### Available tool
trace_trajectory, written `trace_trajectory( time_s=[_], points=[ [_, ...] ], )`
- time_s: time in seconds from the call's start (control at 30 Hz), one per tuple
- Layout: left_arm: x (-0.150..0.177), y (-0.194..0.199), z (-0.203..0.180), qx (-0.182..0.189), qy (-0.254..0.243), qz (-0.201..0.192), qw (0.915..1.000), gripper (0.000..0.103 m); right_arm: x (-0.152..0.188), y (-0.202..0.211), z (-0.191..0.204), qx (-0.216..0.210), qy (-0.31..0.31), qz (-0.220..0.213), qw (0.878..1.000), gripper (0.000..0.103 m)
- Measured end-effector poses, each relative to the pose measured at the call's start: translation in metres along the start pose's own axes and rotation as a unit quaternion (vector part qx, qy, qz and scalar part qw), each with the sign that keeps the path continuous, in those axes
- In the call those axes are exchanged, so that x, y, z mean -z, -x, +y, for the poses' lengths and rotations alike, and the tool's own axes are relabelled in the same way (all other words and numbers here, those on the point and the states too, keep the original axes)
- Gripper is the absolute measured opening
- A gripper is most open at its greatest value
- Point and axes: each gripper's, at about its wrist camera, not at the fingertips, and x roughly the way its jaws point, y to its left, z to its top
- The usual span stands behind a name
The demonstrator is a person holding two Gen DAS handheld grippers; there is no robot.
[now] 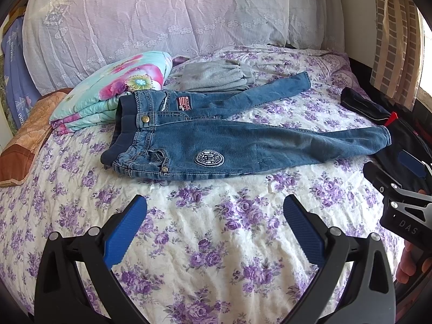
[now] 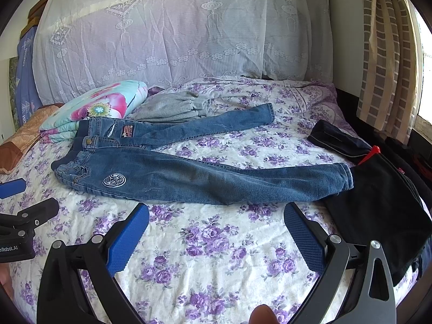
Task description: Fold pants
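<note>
Pants (image 2: 189,181) lie lengthwise across the bedspread (image 2: 216,256), waistband left, legs splayed rightward; both claws gape empty.

Blue jeans (image 1: 243,140) lie spread flat on the flowered bedspread (image 1: 216,229), beyond the left gripper's (image 1: 215,229) wide-open fingers.

"DAS" on right gripper (image 1: 399,186); "nRobot.AI" on left gripper (image 2: 16,226)

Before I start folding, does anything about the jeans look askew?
Yes. The jeans lie with legs splayed: the far leg angles away toward the grey garment, while the near leg's cuff touches the black garment. Both grippers, left and right, are open, touching nothing.
</note>
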Motion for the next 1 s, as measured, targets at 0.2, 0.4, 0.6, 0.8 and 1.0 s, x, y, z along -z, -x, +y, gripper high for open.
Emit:
trace_trajectory(
  time_s=[0.2, 0.4, 0.6, 0.8, 1.0],
  points=[
    [-0.0005, -0.0001, -0.0002, 0.0, 0.0, 0.001, 1.0, 0.099, -0.0001, -0.0003, 0.0001, 0.0, 0.0, 0.001, 1.0, 0.1],
    [-0.0004, -0.0005, 0.0002, 0.0, -0.001, 0.001, 1.0, 0.099, -0.0004, -0.0002, 0.0001, 0.001, 0.0, 0.001, 1.0, 0.1],
    [0.0001, -0.0006, 0.0009, -0.001, -0.001, 0.002, 1.0, 0.099, -0.0006, -0.0001, 0.0002, 0.0, 0.0, 0.002, 1.0, 0.1],
    [-0.0004, -0.0006, -0.0006, -0.002, -0.001, 0.001, 1.0, 0.099, 0.0012, -0.0006, 0.0006, 0.0, 0.001, 0.002, 1.0, 0.1],
    [0.0034, -0.0063, 0.0087, 0.008, 0.0, 0.013, 0.9999, 0.099, 0.0038, -0.0018, 0.0001, 0.002, 0.001, 0.006, 1.0, 0.1]
  ],
)
